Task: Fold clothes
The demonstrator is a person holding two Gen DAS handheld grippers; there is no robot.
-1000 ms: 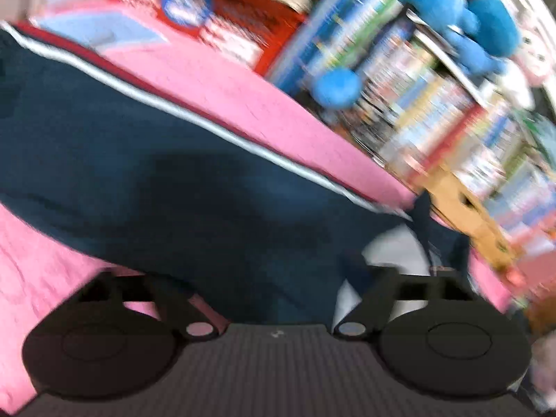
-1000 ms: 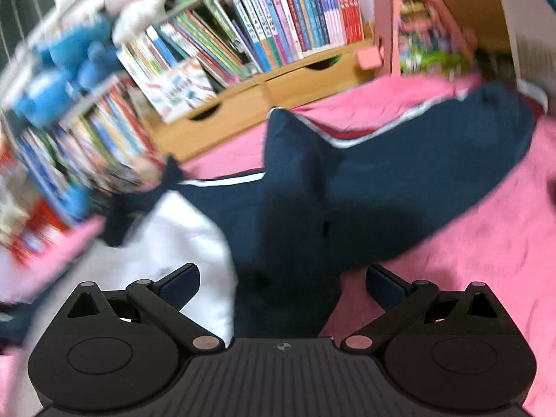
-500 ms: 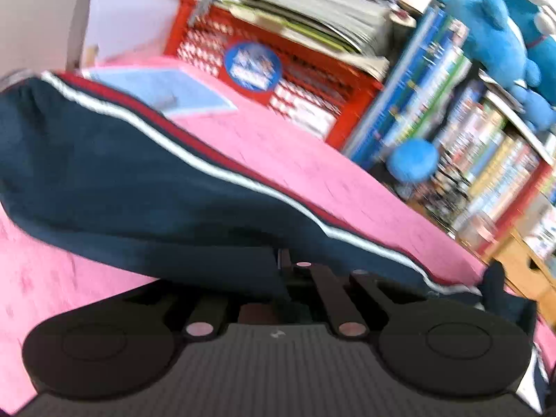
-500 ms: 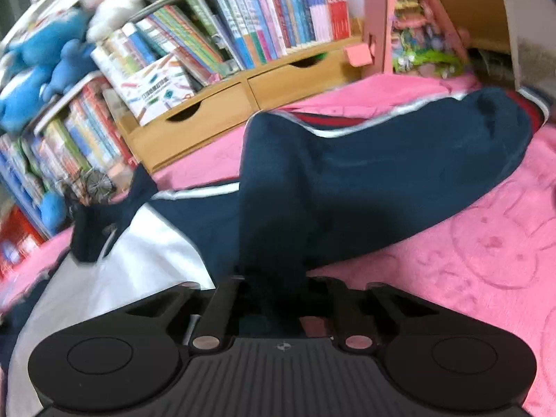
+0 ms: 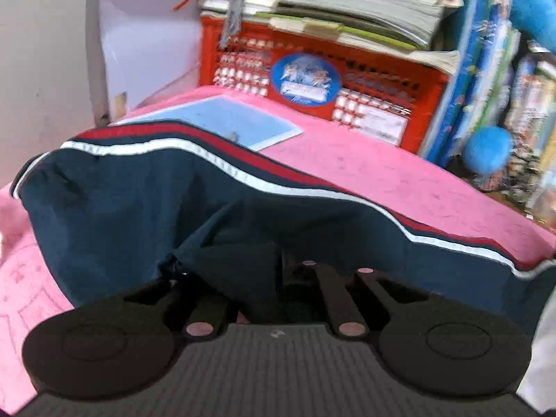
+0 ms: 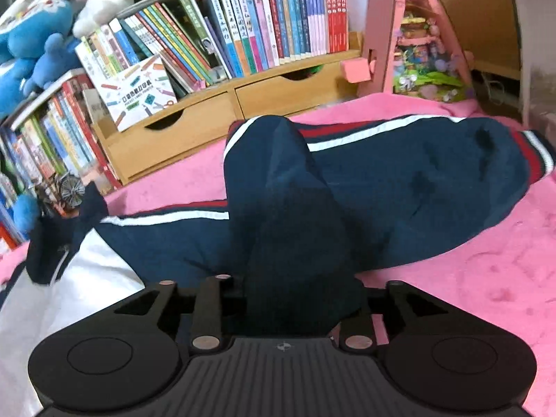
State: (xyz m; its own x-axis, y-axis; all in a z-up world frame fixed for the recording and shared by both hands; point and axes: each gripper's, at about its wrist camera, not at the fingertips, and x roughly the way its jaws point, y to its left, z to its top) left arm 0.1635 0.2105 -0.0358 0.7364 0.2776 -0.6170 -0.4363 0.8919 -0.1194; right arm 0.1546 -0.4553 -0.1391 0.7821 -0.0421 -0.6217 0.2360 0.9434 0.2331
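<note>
The left gripper (image 5: 278,278) stands nipped shut on a fold of the navy jacket (image 5: 146,215), the cloth draped over its fingers and hiding the tips. The right gripper (image 6: 295,299) has a thick bunch of the same jacket between its jaws, which are opening; the fabric fills the gap and still presses both sides. The jacket lies on the pink blanket (image 6: 486,260), and its sleeves give the long lines: in the left wrist view a sleeve runs across the frame from the left edge to the lower right, its white and red stripe (image 5: 243,173) tracing the far edge; in the right wrist view the other sleeve stretches away to the right, ending in a striped cuff (image 6: 535,160). Only the right wrist view shows the white lining (image 6: 87,278), the wooden bookshelf (image 6: 208,128) with its drawers, and the blue plush toys (image 6: 31,55). Only the left wrist view shows the red crate (image 5: 312,80) topped with stacked papers, and a pale blue sheet (image 5: 229,121) on the blanket.
</note>
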